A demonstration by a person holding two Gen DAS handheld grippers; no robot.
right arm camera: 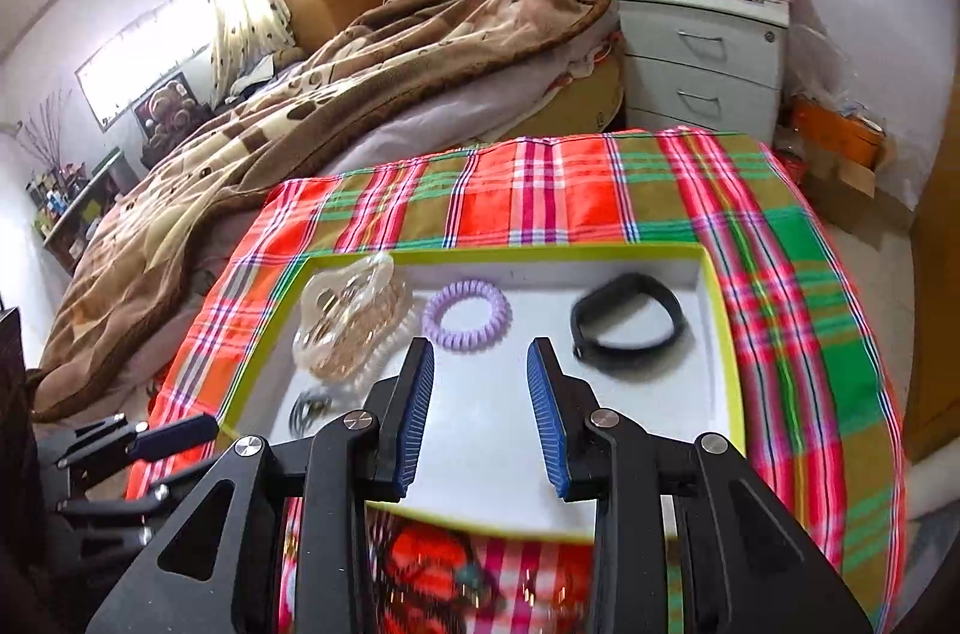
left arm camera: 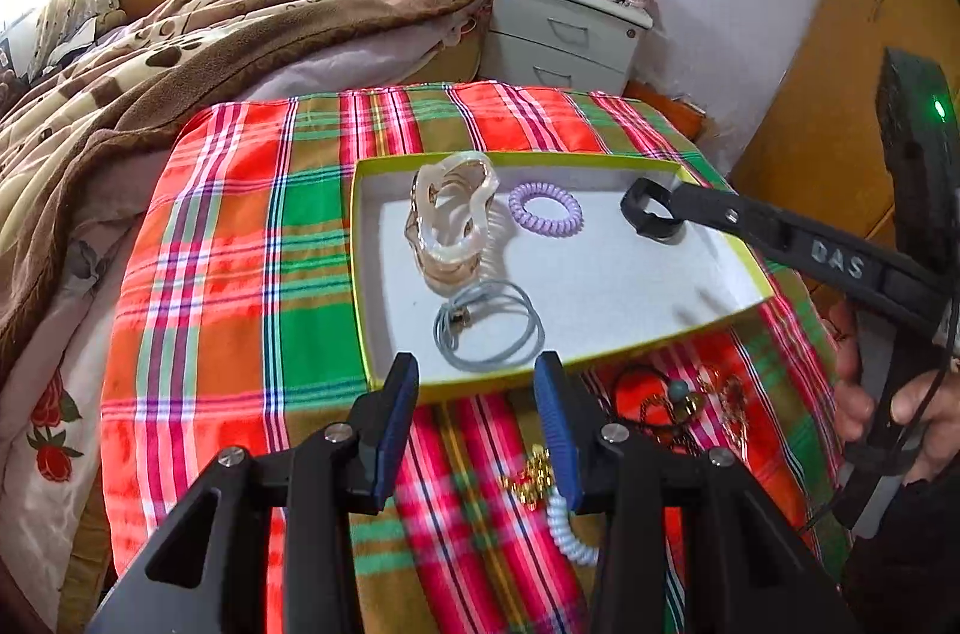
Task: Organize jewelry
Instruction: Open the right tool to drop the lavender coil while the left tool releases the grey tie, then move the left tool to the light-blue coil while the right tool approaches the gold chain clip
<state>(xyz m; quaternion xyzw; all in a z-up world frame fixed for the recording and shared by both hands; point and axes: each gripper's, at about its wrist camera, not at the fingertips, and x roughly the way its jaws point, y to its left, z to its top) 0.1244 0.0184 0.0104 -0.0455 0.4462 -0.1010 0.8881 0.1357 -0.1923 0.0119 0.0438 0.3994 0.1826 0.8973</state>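
Left claw [left arm camera: 477, 418]: tilted downward, blue-padded fingers [left arm camera: 399, 430] parted, nothing between them. Right claw [right arm camera: 480, 415]: tilted downward, fingers [right arm camera: 549, 418] likewise parted and empty; in the left view its black arm reaches in from the right. Hand [left arm camera: 888, 412]: wrapped round the right claw's handle.

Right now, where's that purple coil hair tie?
The purple coil hair tie lies flat inside the green-edged box, near its far wall, between the clear hair claw on its left and the black wristband on its right.
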